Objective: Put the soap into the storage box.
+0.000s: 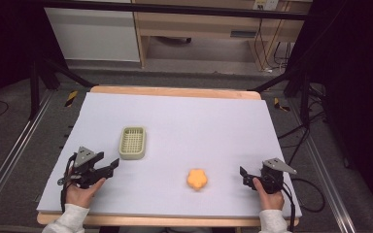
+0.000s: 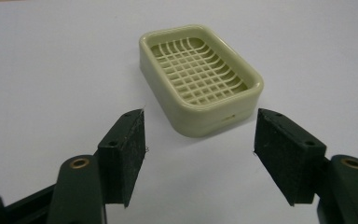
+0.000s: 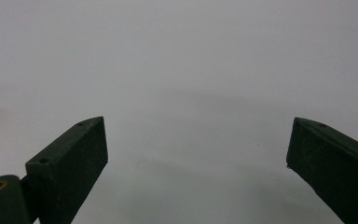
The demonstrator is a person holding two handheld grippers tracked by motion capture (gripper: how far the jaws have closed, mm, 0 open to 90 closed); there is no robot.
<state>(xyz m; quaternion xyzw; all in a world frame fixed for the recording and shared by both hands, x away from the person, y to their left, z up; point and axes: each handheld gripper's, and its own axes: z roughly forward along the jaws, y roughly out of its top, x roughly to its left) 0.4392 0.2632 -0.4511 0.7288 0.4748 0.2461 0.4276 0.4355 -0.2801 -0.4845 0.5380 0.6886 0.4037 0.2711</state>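
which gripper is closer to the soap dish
Left. The left gripper sits just below the soap dish, jaws open toward it; the right gripper is far off across the table, beyond the orange piece.

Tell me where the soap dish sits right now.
In the high view the pale green soap dish sits left of centre on the white table cover, just beyond the left gripper, whose open jaws point at it without touching.
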